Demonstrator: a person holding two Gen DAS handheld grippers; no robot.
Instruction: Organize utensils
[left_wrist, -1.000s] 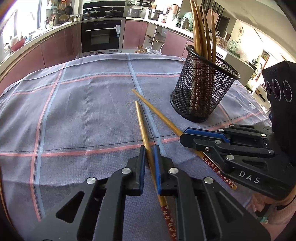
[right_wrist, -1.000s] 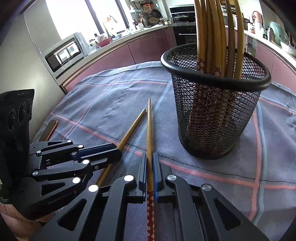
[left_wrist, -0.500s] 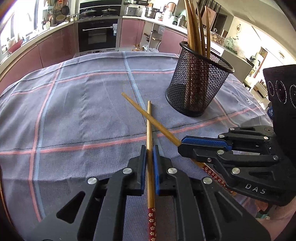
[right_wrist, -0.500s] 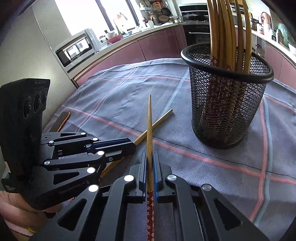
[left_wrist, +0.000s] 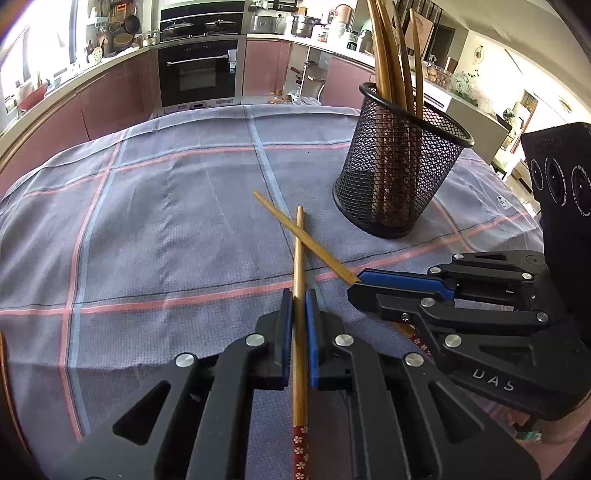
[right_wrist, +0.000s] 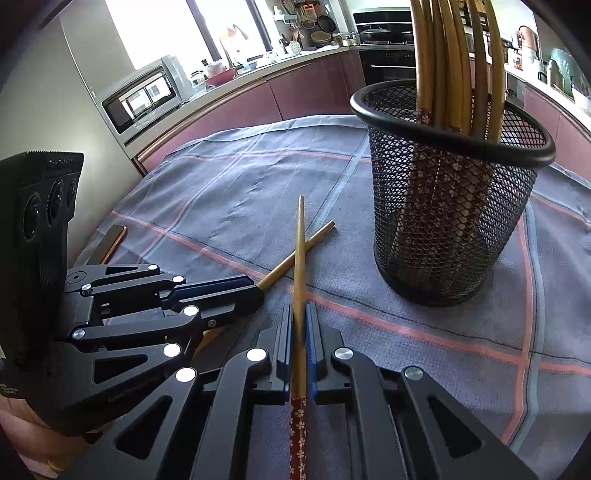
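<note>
- The left hand-held gripper (left_wrist: 299, 302) is clamped narrow on a bamboo chopstick (left_wrist: 299, 258), which runs forward from between its blue pads (left_wrist: 311, 332), the red flowered end toward the camera.
- The right hand-held gripper (right_wrist: 300, 321) likewise grips a second chopstick (right_wrist: 300, 251) between its closed pads, tip pointing far into the scene, patterned end near.
- In both wrist views the two chopsticks cross just ahead of the fingers, over the grey checked cloth (left_wrist: 166, 221) that covers the worktop.
- Whether the crossed sticks touch each other or the cloth cannot be told.
- A black mesh holder (left_wrist: 399, 177) stands upright on the cloth, far and to the right of the crossing point; it appears close and right of centre in the right wrist view (right_wrist: 450, 206).
- Several more chopsticks (right_wrist: 454, 62) stand in the holder, leaning against its rim.
- A phone (right_wrist: 110, 242) lies on the cloth at the left edge, beyond the left hand-held gripper.
</note>
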